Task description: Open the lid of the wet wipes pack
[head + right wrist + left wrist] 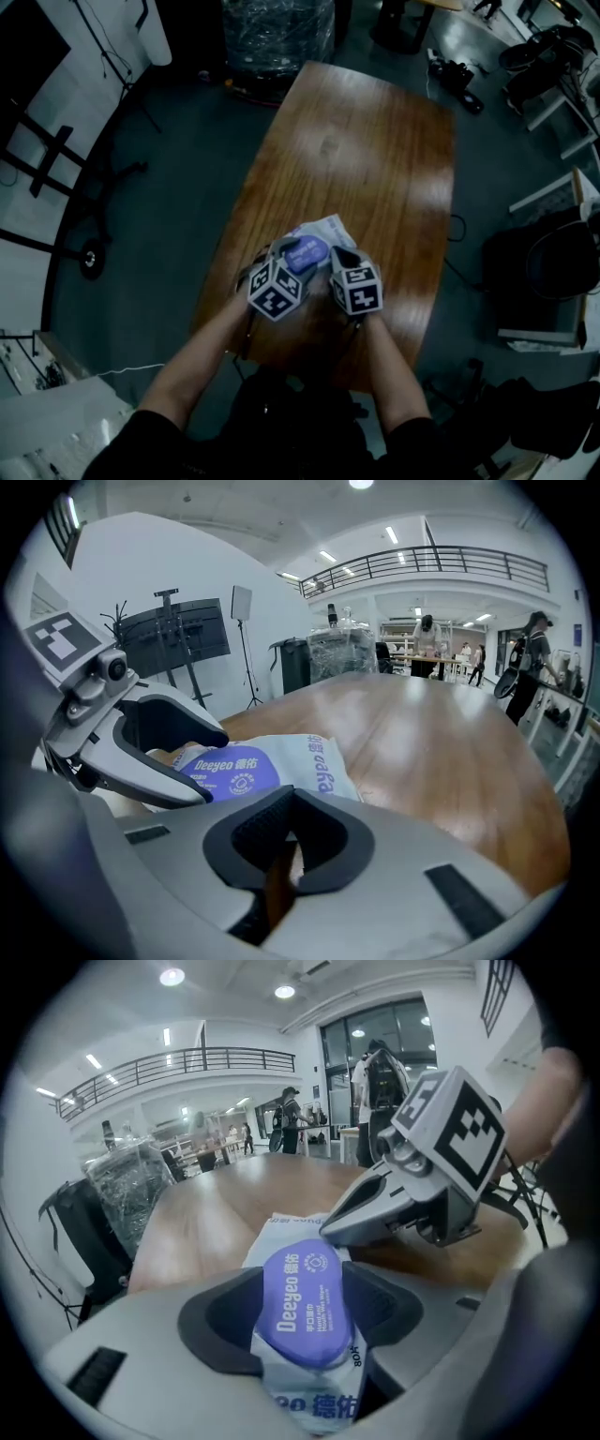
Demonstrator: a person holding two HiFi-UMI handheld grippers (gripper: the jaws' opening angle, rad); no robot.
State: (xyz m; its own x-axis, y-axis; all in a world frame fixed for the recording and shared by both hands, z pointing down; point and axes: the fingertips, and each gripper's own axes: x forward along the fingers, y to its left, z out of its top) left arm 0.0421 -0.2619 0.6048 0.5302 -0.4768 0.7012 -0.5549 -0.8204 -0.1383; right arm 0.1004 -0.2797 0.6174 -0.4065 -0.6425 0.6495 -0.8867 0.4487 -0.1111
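The wipes pack (319,232) lies on the counter (375,141), near end. The long axis of its lid (302,1302) runs near to far. We judge the left claw (199,761) spread astride the lid, unclamped. The right claw (281,841), closed and empty, sits just right.

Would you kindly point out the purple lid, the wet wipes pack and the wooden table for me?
purple lid (302,1302): left gripper view, centre of its top face.
wet wipes pack (323,766): right gripper view, white wrapper right of the lid.
wooden table (375,159): head view, bare tabletop beyond the pack.
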